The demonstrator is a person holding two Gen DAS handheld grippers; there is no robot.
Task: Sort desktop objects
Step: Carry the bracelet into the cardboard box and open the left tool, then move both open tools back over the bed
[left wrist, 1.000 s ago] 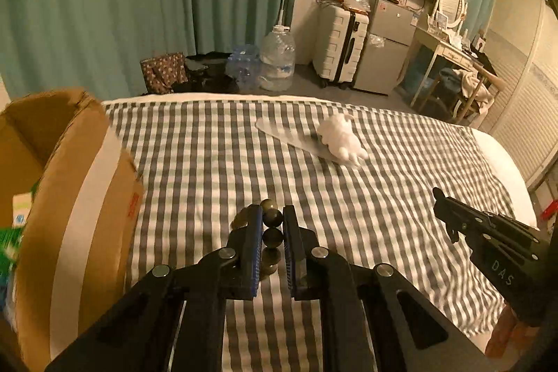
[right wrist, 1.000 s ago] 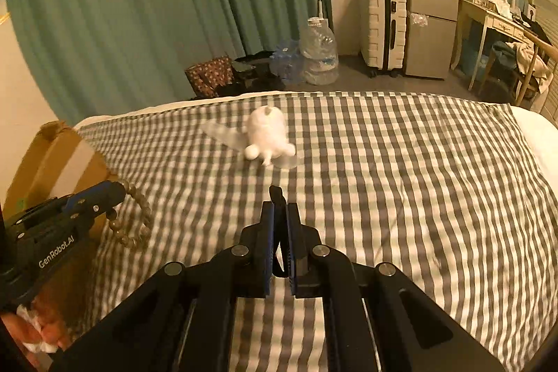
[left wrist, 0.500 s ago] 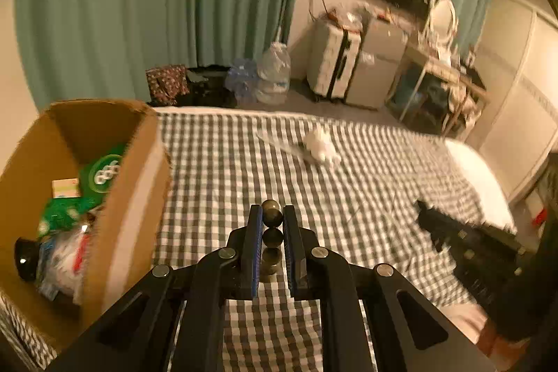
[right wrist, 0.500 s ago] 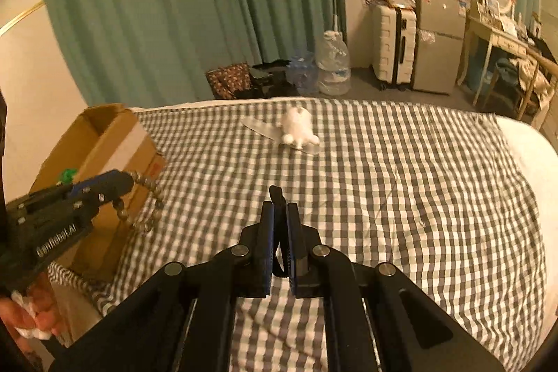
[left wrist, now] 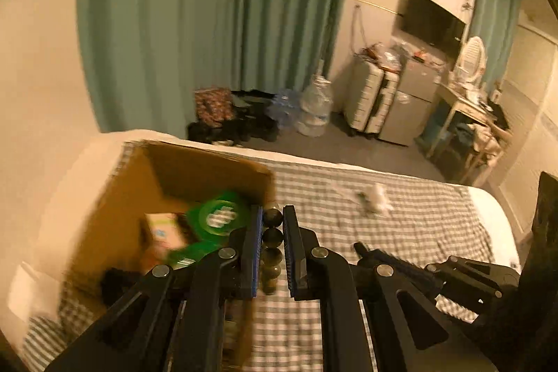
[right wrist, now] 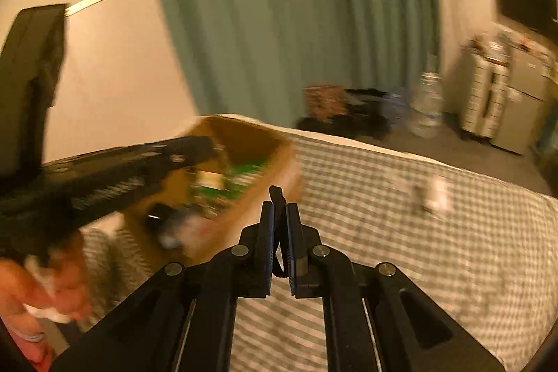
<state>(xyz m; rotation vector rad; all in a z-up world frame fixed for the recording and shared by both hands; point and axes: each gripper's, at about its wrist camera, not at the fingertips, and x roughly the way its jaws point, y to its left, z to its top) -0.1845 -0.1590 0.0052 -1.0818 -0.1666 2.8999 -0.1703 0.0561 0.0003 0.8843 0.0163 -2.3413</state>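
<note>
The left gripper (left wrist: 271, 225) is clamped on a string of dark beads (left wrist: 271, 244), held over the near edge of the cardboard box (left wrist: 195, 169) on the bed (left wrist: 436, 215). The right gripper (right wrist: 278, 215) is closed on a thin black cord (right wrist: 277, 194).

Risk: the beads hang loose. Released too soon, they may catch the box wall and fall outside. The cord may slip out of the closed jaws.

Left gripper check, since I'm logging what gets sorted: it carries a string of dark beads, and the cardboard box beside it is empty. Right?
Not quite. The left gripper does hold the beads, but the left wrist view shows the cardboard box already has things inside.
</note>
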